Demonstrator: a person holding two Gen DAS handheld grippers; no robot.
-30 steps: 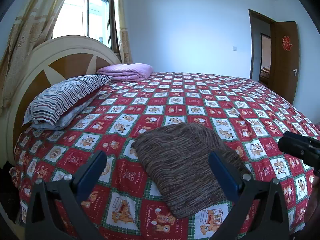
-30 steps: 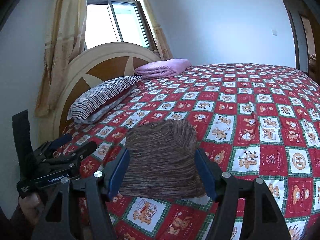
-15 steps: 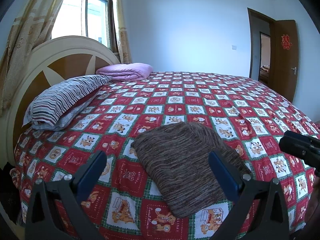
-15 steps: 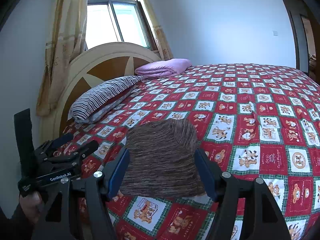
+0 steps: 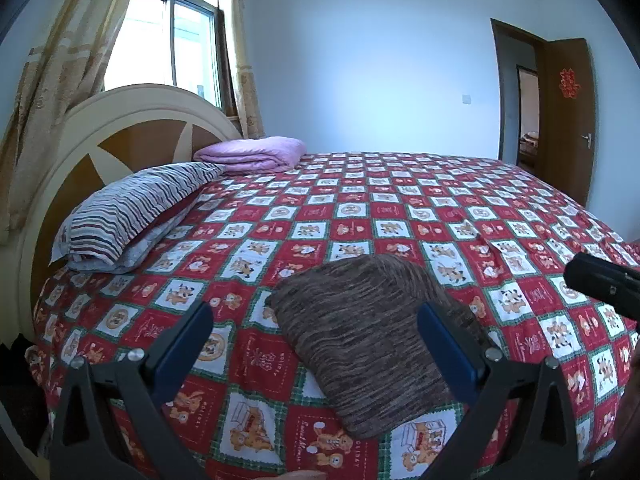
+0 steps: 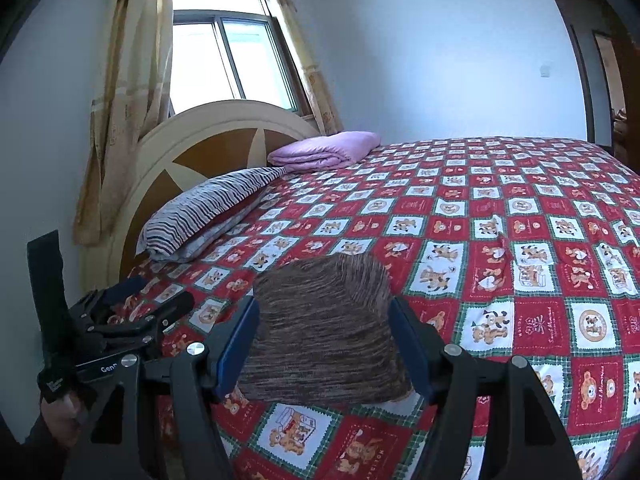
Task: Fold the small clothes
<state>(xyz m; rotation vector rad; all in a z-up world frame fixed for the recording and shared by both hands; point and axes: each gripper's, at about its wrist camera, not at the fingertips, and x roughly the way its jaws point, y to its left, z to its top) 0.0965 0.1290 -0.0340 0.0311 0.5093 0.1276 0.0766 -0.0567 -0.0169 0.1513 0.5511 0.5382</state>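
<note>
Folded brown striped knit garment point(image 5: 372, 340) lies on the red checked bed quilt point(image 5: 400, 208). Left tool point(image 5: 316, 344) and right tool point(image 6: 324, 340): both apart, empty. Striped pillow point(image 5: 136, 208) and folded lilac blanket point(image 5: 252, 154) lie well apart.

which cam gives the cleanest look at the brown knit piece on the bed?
Left wrist. The brown knit garment shows nearly whole there, folded on the bedspread, with only its right edge behind a blue finger. In the right wrist view the garment sits framed between both fingers, which cover its lower corners.
</note>
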